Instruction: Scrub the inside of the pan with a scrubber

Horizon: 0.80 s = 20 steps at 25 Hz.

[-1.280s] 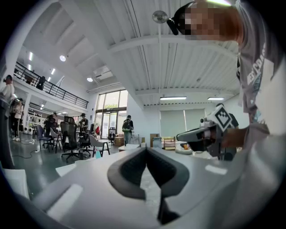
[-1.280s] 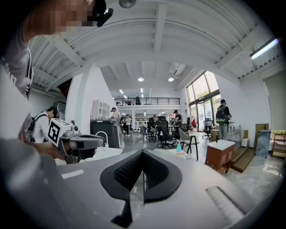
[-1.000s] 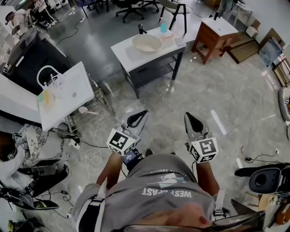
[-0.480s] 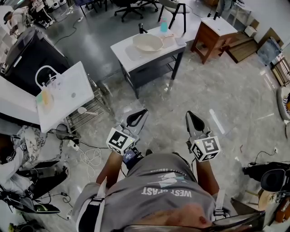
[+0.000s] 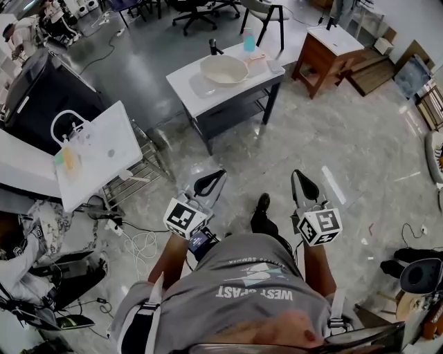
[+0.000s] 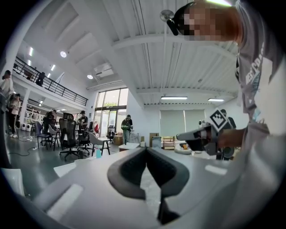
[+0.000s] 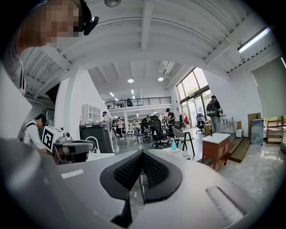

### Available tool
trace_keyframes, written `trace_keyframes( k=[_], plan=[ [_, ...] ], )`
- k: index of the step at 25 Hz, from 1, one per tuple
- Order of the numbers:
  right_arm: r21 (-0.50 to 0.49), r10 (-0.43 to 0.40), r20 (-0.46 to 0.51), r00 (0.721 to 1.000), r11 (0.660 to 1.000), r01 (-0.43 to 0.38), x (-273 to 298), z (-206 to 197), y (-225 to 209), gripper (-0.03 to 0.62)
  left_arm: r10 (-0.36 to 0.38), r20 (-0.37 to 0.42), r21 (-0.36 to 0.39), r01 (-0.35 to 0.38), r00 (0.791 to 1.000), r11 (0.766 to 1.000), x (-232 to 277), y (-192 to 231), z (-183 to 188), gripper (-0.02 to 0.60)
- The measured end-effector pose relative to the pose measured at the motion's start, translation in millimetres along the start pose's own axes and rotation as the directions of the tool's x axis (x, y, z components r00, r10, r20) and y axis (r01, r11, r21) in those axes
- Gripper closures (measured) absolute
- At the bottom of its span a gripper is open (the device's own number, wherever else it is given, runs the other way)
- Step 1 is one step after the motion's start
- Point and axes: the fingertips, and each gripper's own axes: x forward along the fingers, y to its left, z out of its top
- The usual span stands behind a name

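**A:** Where's the pan sitting?

**B:** The cream round shallow pan [image 5: 223, 68] is sitting on the far pale-topped, dark-framed table [image 5: 187, 79], well apart from me.

**A:** Tools?

**B:** I'm holding the grey left gripper [image 5: 210, 182] and grey right gripper [image 5: 305, 185] level ahead. Both have their jaws pressed together, empty, since nothing's within reach. I'm not spotting a scrubber.

Pale marble floor [image 5: 360, 138] gleams around you and turns darker grey farther out. Dead ahead stands a white-topped bench [image 5: 183, 84] on dark legs, with a brown wooden cabinet [image 5: 324, 66] just to its right. Black office chairs [image 5: 197, 10] cluster beyond. On your left are a white cart [image 5: 114, 164] and a black cabinet [image 5: 48, 97]. Tall windows [image 7: 194, 85] let in daylight, and strip lights [image 6: 174, 97] glow under the white beamed ceiling [image 6: 147, 62].
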Motion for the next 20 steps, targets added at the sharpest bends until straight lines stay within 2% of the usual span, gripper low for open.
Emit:
trace_keyframes(
  k=[8, 20],
  plan=[
    [0.014, 0.015, 0.027, 1.0, 1.0, -0.015, 75, 17, -90, 0.592, 0.072, -0.028, 0.005, -0.072, 0.997, 0.997, 76, 50, -2, 0.58],
    [0.052, 0.118, 0.034, 0.992, 0.991, -0.12, 194, 45, -235, 0.592, 0.114, -0.068, -0.003, -0.114, 0.991, 0.993, 254, 107, 13, 0.58]
  ],
)
